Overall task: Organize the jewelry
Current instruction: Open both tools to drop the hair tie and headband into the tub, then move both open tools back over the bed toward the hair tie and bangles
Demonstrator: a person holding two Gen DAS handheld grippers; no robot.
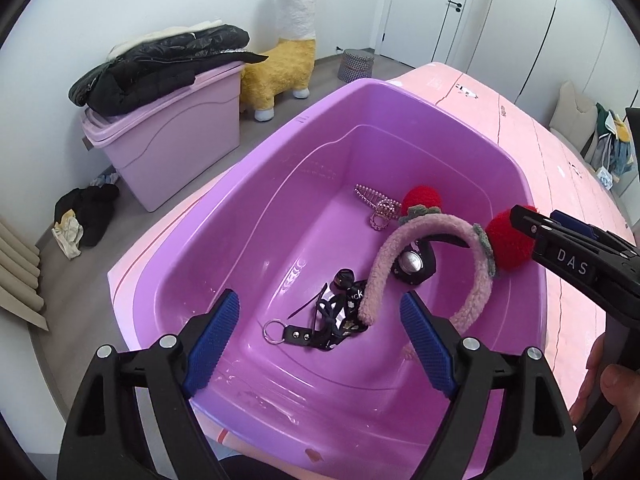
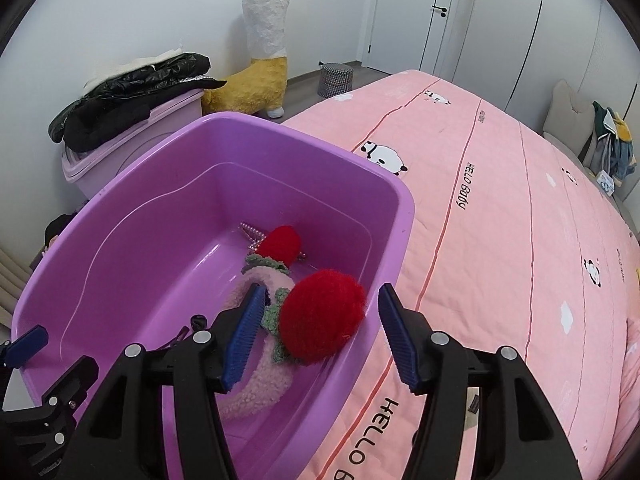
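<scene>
A purple plastic bin (image 1: 400,128) sits on a bed covered with a pink quilt (image 2: 500,208) printed with pandas and "HELLO Baby" lettering. Inside the bin lies a fuzzy pink headband (image 1: 384,264) with two red pom-poms, one (image 1: 422,198) low near the far wall, the other (image 2: 322,316) raised by the bin's right rim. Beside the headband on the bin floor are a pearly hair claw (image 1: 378,206), a small black watch (image 1: 412,262), and a tangle of black straps with a key ring (image 1: 332,320). The left gripper (image 1: 320,336) hovers over the near end of the bin, its blue-padded fingers (image 1: 214,344) spread wide with nothing pressed between them. The right gripper (image 2: 322,332) reaches in from the right side; its fingers (image 2: 394,334) stand apart around the raised red pom-pom, with a clear gap on the right side, so the pom-pom is not clamped. A person's hand (image 1: 600,384) shows at the edge of the left view.
</scene>
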